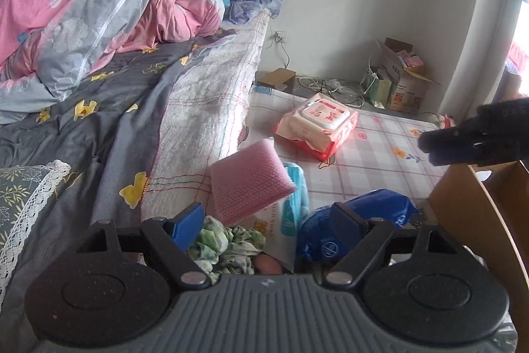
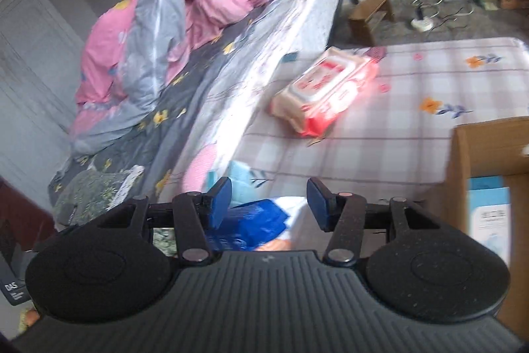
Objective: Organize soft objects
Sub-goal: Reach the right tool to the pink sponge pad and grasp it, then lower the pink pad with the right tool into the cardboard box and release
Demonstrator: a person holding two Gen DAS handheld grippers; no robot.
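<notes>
My left gripper (image 1: 264,220) is open above a heap of soft things on the checked mat (image 1: 363,161): a green and white cloth (image 1: 231,240), a pink sponge (image 1: 248,184), a light blue pack (image 1: 296,191) and a blue plastic bag (image 1: 380,207). Nothing sits between its pads. A pack of wet wipes (image 1: 317,124) lies farther off. My right gripper (image 2: 269,204) is open and holds nothing. It hangs over the blue bag (image 2: 258,224), with the wipes pack (image 2: 324,91) beyond it. In the left wrist view it shows as dark fingers (image 1: 443,148) at the right edge.
A cardboard box (image 2: 463,154) stands at the right with a pale blue pack (image 2: 489,210) inside; its wall (image 1: 469,207) also shows beside the heap. The bed (image 1: 99,108) with crumpled quilts (image 1: 99,5) fills the left. Boxes, bags and cables (image 1: 330,85) lie by the far wall.
</notes>
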